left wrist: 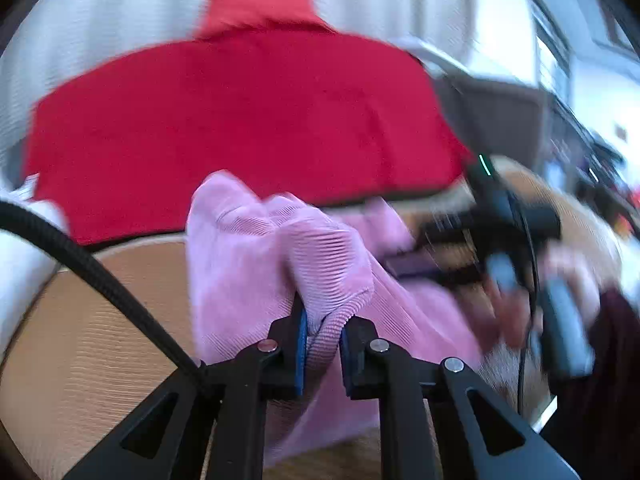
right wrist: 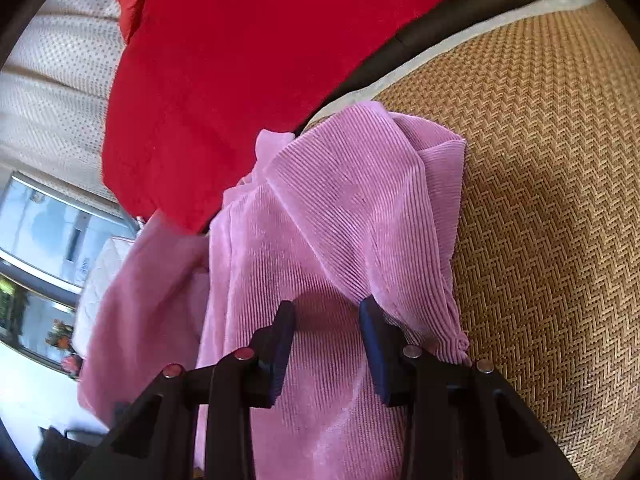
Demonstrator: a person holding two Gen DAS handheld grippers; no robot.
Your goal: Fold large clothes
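While the left tool (left wrist: pixel 323 336) pinches a ribbed hem of the pink garment (left wrist: pixel 256 248), the right tool (right wrist: pixel 328 344) grips its bunched fabric above the woven mat (right wrist: pixel 540 184).

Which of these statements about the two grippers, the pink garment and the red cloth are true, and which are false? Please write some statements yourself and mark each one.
1. The left gripper pinches a ribbed edge of the pink garment. True.
2. The pink garment lies flat and neatly folded. False: it is bunched and partly lifted.
3. The surface under the garment is a woven mat of tan colour. True.
4. The red cloth is held in the right gripper. False: pink fabric runs between its jaws, and the red cloth lies beyond.
5. The pink fabric is smooth and shiny, without texture. False: it is finely ribbed.
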